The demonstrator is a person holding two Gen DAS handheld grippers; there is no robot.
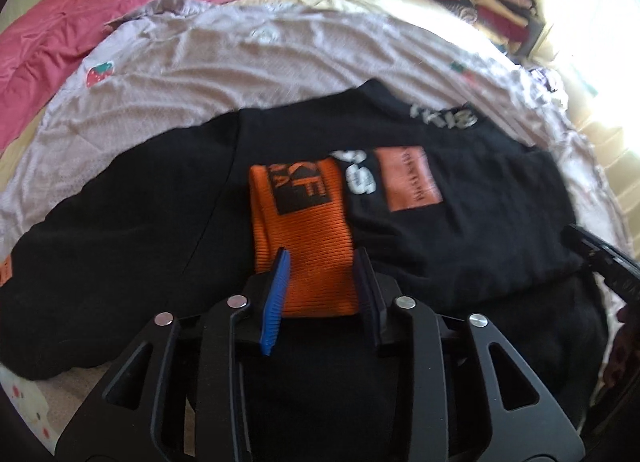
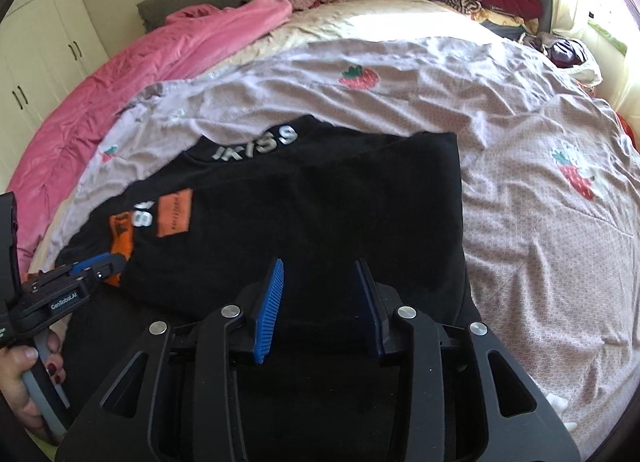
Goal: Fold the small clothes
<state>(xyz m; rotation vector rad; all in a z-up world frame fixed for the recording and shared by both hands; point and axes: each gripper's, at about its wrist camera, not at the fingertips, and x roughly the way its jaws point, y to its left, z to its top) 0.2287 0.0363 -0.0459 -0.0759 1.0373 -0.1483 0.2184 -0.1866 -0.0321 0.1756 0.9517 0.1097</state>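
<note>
Black sweatshirt (image 1: 460,229) lies spread crosswise just ahead of both grippers, its orange cuff (image 1: 308,246) running lengthwise between the open left gripper's (image 1: 322,294) fingers, nearer than the open right gripper (image 2: 320,306).

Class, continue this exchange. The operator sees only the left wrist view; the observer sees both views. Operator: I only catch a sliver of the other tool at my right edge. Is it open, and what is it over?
Observer: The right tool is open, its fingers apart over the near part of the black sweater, gripping nothing.
Operator: How does the sweater's right side lie?
Observer: Its right edge runs straight against the strawberry sheet; no sleeve sticks out there.
Operator: The collar print is blurred for me. What does it say?
Observer: The collar lettering reads IKISS.
</note>
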